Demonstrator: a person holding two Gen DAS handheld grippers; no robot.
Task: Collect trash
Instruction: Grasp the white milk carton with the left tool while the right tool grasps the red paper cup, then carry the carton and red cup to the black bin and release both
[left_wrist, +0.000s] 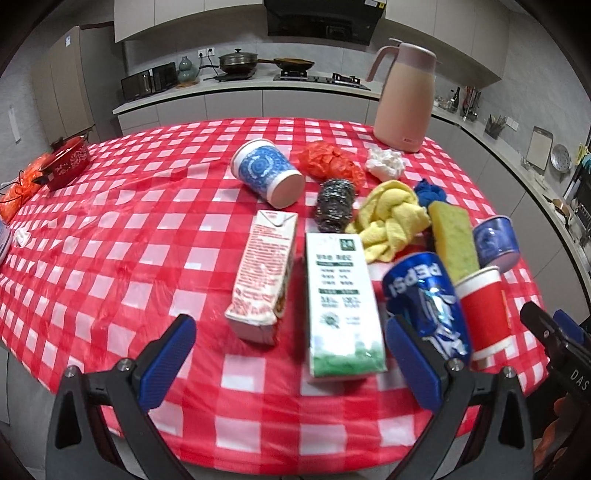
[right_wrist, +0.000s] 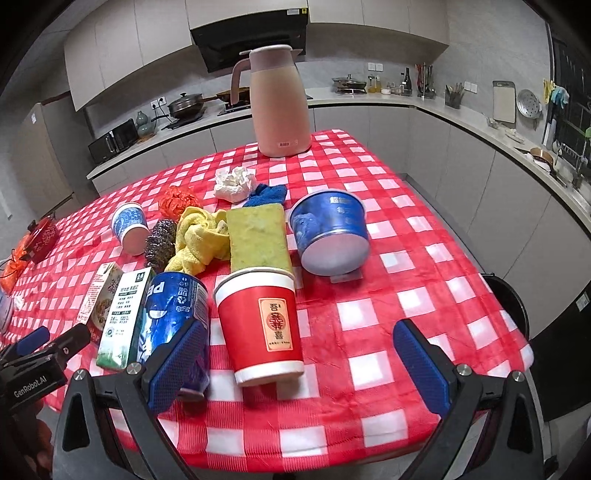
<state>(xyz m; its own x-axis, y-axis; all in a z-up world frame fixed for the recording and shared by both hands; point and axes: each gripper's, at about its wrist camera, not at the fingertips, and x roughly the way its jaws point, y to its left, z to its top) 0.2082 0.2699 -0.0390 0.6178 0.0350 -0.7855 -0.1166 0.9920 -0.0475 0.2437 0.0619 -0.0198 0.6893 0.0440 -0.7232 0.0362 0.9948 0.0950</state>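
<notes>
The red paper cup is light and easily squashed; its sides should be held gently. Both grippers' fingers are spread wide, empty.

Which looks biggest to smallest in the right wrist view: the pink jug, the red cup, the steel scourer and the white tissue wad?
As they look in that view:
1. Pink jug
2. Red cup, boosted by nearness to the camera
3. White tissue wad and steel scourer, too alike to rank

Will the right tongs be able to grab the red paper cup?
Probably yes: the right tongs are open, the red paper cup lies right between them, and nothing blocks it, though the Pepsi can sits close.
</notes>
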